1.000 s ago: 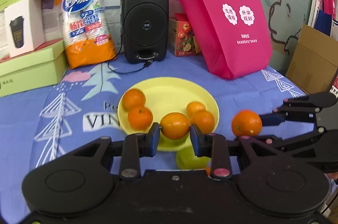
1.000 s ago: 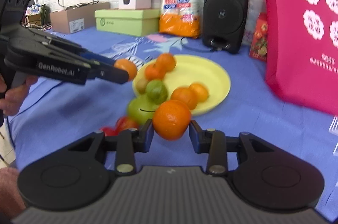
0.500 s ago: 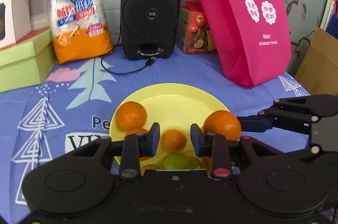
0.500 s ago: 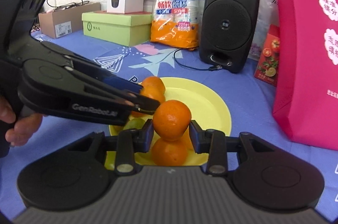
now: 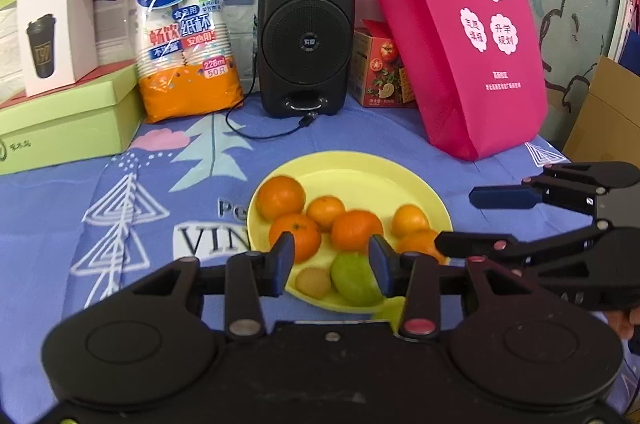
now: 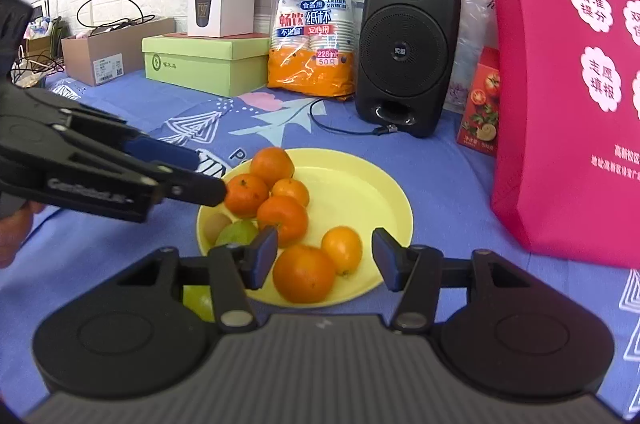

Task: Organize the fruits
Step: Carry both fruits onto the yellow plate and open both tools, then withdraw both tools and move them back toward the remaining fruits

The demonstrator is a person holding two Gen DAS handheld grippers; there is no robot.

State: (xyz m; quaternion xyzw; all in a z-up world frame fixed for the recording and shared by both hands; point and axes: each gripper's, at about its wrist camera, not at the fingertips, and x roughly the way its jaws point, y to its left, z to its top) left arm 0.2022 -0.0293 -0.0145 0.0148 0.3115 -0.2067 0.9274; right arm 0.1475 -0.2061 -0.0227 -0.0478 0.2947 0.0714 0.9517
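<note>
A yellow plate [image 5: 360, 167] [image 6: 360, 175] on the blue cloth holds several oranges [image 5: 280, 197] [image 6: 304, 274], a green fruit [image 5: 354, 280] [image 6: 236, 234] and a small tan fruit [image 5: 314, 282]. My left gripper [image 5: 330, 260] is open and empty above the plate's near edge. My right gripper [image 6: 324, 258] is open and empty, just above the plate; an orange lies below its jaws. Another green fruit [image 6: 198, 300] lies on the cloth beside the plate. Each gripper shows in the other's view.
A black speaker [image 5: 306, 35], an orange pack of paper cups [image 5: 184, 35], a pink bag [image 5: 460, 31], a small red box [image 5: 382, 67] and green boxes [image 5: 68, 119] stand behind the plate. A cable [image 5: 264, 131] lies on the cloth.
Both grippers carried oranges over the plate and opened. The two oranges now lie on the plate. Both grippers have drawn back a little.
</note>
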